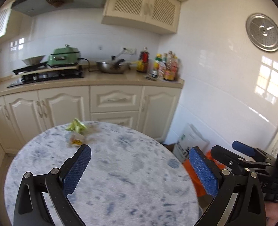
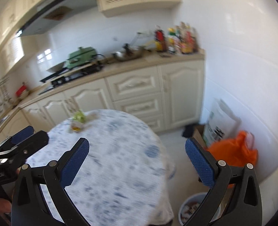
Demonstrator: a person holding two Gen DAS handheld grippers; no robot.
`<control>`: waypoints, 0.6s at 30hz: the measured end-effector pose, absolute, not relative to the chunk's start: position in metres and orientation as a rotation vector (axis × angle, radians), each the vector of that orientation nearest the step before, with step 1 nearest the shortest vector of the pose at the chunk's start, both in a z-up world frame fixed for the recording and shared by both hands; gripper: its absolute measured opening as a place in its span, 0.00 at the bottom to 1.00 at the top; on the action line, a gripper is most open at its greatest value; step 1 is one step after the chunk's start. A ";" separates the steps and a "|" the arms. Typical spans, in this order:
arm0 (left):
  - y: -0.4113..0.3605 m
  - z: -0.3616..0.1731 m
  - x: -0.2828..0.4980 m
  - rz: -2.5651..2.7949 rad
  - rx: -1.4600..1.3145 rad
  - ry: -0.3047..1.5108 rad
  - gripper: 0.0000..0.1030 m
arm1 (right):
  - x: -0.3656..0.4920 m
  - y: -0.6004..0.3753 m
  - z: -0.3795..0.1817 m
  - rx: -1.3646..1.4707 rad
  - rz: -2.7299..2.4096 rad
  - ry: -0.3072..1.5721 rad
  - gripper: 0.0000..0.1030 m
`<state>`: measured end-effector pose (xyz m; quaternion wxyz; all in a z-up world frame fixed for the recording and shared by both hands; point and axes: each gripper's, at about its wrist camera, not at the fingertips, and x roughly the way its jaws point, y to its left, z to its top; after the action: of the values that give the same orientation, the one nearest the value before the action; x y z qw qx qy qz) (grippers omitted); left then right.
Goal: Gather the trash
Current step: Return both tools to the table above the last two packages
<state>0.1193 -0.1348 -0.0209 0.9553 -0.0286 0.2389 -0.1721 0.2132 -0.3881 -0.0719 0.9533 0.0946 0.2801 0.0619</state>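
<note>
- Trash sits at the far edge of the round counter (image 1: 120, 169): a crumpled green wrapper (image 1: 76, 125) and a small packet (image 1: 76, 139), just beside each other.
- Both look light and soft; pinch the middle.
- Left gripper (image 1: 139, 167) and right gripper (image 2: 137, 157) are spread wide, holding nothing.
- Trash bin (image 2: 188, 209) stands on the floor by an orange bag (image 2: 233, 150).

We can read almost nothing here. On the right gripper's (image 1: 238, 150) black body, seen at the right edge of the left wrist view, we make out pale figures that look like "45". The white bag (image 1: 190, 143) (image 2: 219, 124) beside that gripper, leaning on the wall, carries a green mark and dark print, but it is too blurred for us to read. The bottles' (image 1: 164, 66) (image 2: 178, 38) labels on the counter are also too small and blurred.
</note>
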 end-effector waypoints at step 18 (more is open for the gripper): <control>-0.011 -0.030 0.097 -0.038 -0.111 0.412 0.99 | 0.265 -0.248 -0.071 0.039 0.338 0.570 1.00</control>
<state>0.0965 -0.0114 -0.0303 0.9771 -0.0549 0.2046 -0.0187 0.2647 -0.2482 -0.0707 0.9454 0.0189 0.2798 0.1658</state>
